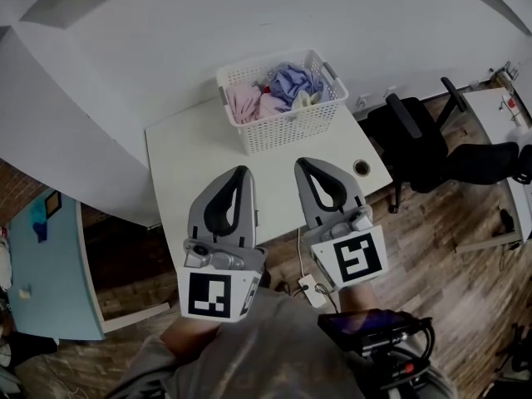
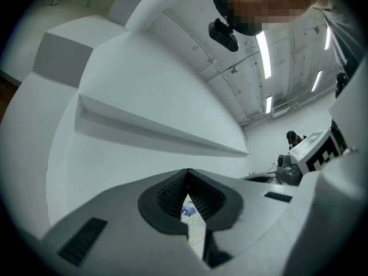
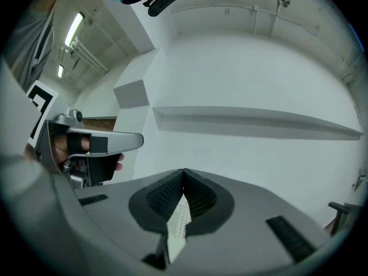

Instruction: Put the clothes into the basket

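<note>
We are holding the left tongs (image 1: 242, 171) and the right tongs (image 1: 301, 164) side by side over the near half of the table (image 1: 187, 160), each pair pressed together with nothing pinched. The clothes (image 1: 278, 90), pink and lilac, are lying heaped inside the white basket (image 1: 287, 131) at the table's far edge, so we are judging the loading done. To finish well, we are planning to draw both hands straight back, clear of the basket's rim.
</note>
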Motion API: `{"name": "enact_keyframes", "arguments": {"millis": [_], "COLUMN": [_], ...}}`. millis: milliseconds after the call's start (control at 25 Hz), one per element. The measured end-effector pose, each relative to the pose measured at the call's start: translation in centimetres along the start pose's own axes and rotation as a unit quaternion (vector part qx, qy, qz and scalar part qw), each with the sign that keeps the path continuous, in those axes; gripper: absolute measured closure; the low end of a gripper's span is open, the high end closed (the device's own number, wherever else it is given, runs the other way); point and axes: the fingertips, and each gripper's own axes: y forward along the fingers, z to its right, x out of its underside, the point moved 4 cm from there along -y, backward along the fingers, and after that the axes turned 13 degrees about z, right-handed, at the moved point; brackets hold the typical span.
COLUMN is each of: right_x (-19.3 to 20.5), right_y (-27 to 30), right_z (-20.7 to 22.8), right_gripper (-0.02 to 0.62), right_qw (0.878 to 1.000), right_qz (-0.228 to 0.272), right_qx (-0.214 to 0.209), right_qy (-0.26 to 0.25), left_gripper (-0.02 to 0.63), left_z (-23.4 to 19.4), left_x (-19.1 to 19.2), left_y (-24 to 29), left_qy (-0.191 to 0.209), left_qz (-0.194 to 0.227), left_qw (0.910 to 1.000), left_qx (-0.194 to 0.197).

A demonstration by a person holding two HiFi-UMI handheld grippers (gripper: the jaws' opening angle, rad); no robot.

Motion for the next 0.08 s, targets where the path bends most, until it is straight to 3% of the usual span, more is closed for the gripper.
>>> {"name": "enact_keyframes", "arguments": {"millis": [80], "right_x": [0.11], "right_y": [0.15], "right_z": [0.02], "right_gripper": [0.589], "right_qw": [1.000], "right_qz": [0.001], "right_qx": [-0.001], "right_qy": [0.000], "left_gripper": [0.598], "left_z": [-0.09], "left_x": [0.12], "left_y": [0.12], "left_qy": [0.003], "left_qz": [0.001], "left_qw": [1.0000], "left_qx": [0.002]}}
